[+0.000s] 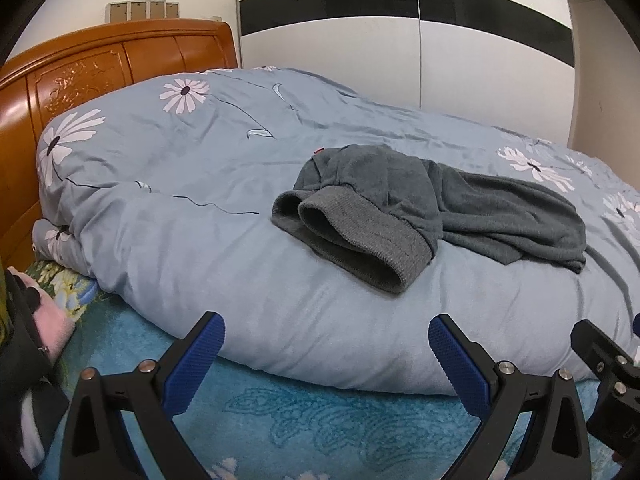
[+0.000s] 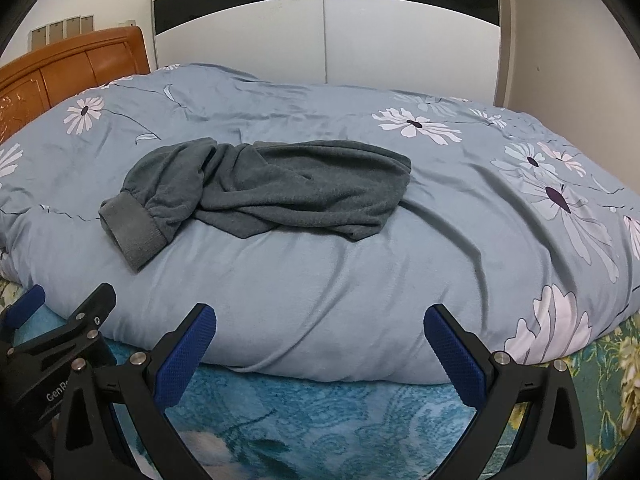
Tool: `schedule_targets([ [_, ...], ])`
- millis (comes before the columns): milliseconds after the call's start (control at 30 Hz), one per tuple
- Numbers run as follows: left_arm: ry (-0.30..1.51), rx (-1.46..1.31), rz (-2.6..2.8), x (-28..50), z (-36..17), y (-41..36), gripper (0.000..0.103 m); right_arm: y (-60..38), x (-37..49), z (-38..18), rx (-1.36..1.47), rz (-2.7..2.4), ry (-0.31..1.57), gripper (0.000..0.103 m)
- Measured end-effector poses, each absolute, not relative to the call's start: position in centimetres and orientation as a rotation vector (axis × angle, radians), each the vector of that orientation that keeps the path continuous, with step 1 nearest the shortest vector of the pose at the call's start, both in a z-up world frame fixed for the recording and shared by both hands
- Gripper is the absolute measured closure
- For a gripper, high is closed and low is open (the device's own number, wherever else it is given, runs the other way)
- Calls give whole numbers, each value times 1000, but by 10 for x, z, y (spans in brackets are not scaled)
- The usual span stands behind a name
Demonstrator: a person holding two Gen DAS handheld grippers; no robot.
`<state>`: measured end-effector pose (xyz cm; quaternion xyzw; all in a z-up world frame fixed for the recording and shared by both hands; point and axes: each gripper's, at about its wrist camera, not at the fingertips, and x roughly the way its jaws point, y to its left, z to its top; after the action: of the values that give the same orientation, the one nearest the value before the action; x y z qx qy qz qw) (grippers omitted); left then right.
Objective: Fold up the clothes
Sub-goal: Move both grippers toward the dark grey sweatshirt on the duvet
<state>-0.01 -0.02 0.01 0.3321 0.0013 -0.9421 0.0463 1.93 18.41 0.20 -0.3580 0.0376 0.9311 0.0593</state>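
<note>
left gripper with fingers spread wide and holding nothing, right gripper likewise spread and empty, crumpled grey garment lying on the blue floral duvet well ahead of both pairs of fingertips, ribbed cuff nearest the left fingers

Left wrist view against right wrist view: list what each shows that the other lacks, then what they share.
Only the left wrist view shows a pink cloth at the bed's near left edge and a small red tag on the garment.

Only the right wrist view shows the quilt's right end with its large white flower.

Both show the crumpled grey garment lying on the quilt, its ribbed cuff pointing toward the cameras, the wooden headboard, the wardrobe, and the open left gripper and right gripper, both empty.
</note>
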Motion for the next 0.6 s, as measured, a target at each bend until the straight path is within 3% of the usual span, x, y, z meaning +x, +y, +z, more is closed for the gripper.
schedule_targets([
  [433, 133, 908, -2852, 3, 5, -18, 0, 173, 19, 4, -1085, 2843, 47, 0],
  [600, 263, 883, -2851, 4, 6, -31, 0, 186, 18, 14, -1011, 2868, 173, 0],
])
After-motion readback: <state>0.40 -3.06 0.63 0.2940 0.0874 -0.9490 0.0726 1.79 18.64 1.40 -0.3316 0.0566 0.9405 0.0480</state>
